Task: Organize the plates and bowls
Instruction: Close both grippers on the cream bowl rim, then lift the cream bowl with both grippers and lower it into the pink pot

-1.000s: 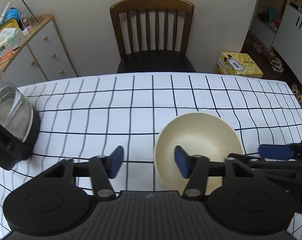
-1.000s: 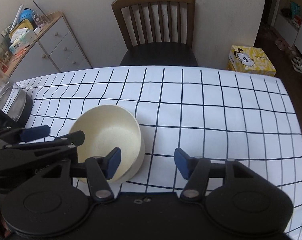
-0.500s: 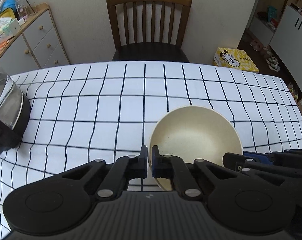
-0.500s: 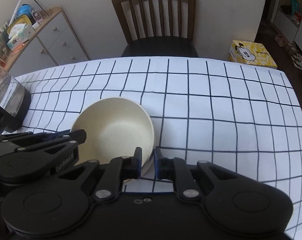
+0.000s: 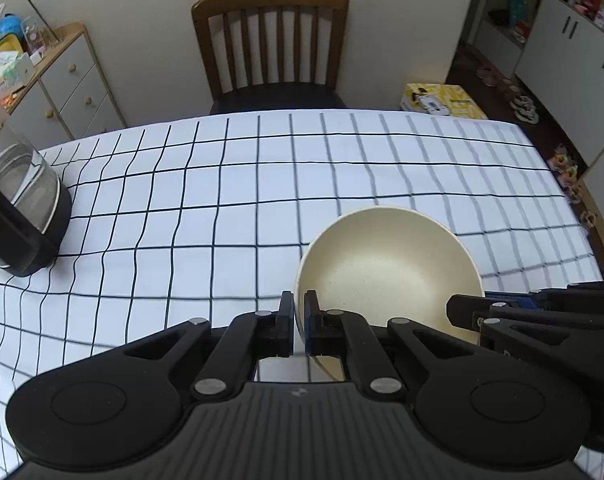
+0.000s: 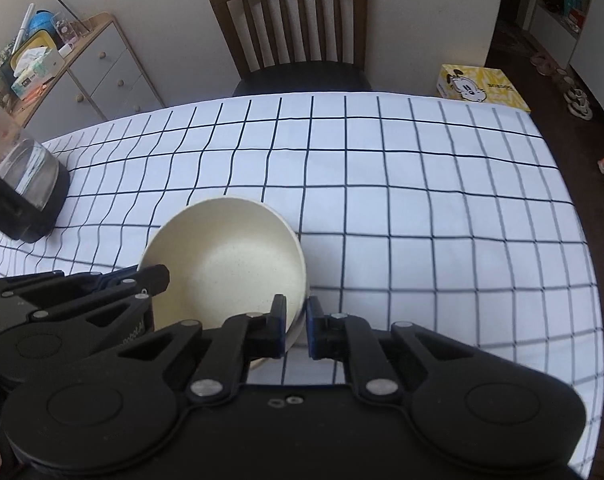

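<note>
A cream bowl (image 5: 389, 272) (image 6: 230, 256) hangs between my two grippers, tilted and seemingly a little off the checked tablecloth (image 5: 262, 184). My left gripper (image 5: 298, 312) is shut on the bowl's left rim, one pad inside and one outside. On the opposite rim my right gripper (image 6: 296, 316) is shut the same way. Each view also catches the other tool: the right gripper (image 5: 461, 312) at the right edge, the left gripper (image 6: 154, 276) at the left. No plate or other bowl shows.
A black-based glass jug appliance (image 5: 22, 216) (image 6: 26, 196) stands at the table's left edge. Behind the far edge is a wooden chair (image 5: 270, 52), with a drawer cabinet (image 5: 62, 84) to its left. A yellow box (image 5: 441, 100) lies on the floor at the right.
Both grippers went from open around the bowl's rim to shut on it. Since then both have drawn back and up a little, and the bowl has come with them.
</note>
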Tool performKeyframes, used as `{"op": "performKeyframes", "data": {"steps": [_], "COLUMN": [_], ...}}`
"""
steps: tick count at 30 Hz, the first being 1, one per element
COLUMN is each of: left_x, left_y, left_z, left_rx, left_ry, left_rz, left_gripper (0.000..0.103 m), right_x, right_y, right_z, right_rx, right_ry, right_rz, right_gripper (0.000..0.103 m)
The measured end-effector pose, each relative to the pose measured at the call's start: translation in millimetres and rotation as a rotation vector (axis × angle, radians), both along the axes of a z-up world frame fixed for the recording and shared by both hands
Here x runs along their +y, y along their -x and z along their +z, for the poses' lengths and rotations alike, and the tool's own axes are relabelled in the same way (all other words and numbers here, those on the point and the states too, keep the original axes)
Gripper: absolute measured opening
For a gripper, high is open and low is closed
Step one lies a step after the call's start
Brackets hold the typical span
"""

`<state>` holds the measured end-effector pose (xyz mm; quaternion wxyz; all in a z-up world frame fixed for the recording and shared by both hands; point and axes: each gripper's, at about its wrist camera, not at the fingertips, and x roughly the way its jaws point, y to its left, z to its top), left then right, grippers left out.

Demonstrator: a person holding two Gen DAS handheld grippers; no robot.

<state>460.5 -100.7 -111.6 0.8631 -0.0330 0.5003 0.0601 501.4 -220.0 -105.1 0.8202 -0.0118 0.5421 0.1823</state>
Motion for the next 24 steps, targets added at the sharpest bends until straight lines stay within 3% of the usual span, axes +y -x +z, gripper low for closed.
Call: {"op": "performKeyframes", "data": {"steps": [19, 24], "left_x": [-69.0, -88.8], "left_y": [149.5, 191.5], "left_z": [105.0, 123.1], "left_rx": [-0.056, -0.067], "left_ry": [-0.044, -0.017], "left_rz": [-0.162, -0.225], "left_gripper": [0.005, 0.005], "right_x": [-73.0, -98.3], "right_y": [142.8, 182.9], "right_z": [99.6, 121.9], "right_rx": [-0.074, -0.087], "right_ry": [-0.045, -0.060], "right_rz": [-0.062, -0.092], "right_gripper": [0.010, 0.010]}}
